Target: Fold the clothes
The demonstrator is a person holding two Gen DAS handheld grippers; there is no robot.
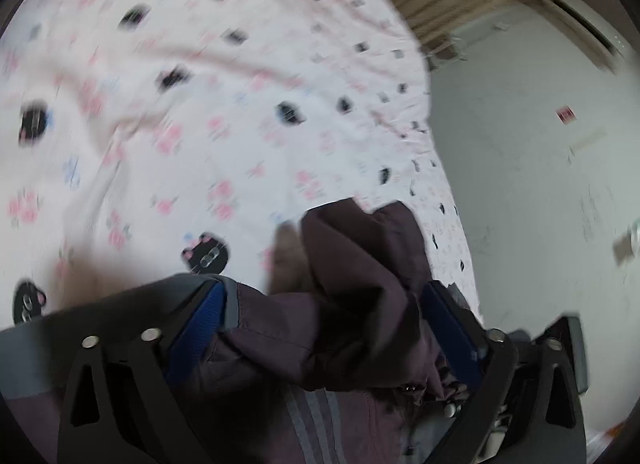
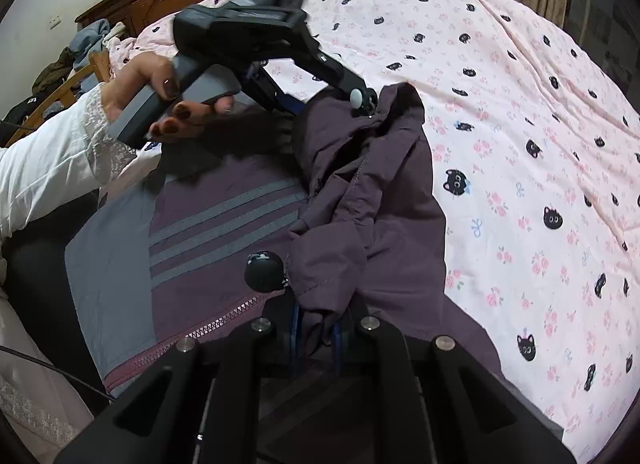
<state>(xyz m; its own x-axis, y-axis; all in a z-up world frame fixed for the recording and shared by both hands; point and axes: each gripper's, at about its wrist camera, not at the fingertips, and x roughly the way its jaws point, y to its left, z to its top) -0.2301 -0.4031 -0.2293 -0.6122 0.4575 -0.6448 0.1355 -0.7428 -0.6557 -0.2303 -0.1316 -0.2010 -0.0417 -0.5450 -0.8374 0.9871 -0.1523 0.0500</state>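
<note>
The right gripper (image 2: pixel 316 334) is pinched on a bunched edge of the purple jacket (image 2: pixel 360 199), while the left gripper (image 1: pixel 332 324) has a thick wad of the same cloth between its blue pads (image 1: pixel 192 328), jaws apart yet seemingly clamping it, though blur hampers that view. The jacket lies rumpled on the pink cat-print bedsheet (image 2: pixel 520 123), grey stripes and zipper (image 2: pixel 208 328) showing. A fold looks underway; both grips must carry the limp, matte fabric over evenly.

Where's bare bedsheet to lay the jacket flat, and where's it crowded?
Free: the pink cat-print sheet right of and beyond the purple jacket. Crowded: the headboard corner with piled clothes, and around the left gripper and right gripper.
</note>
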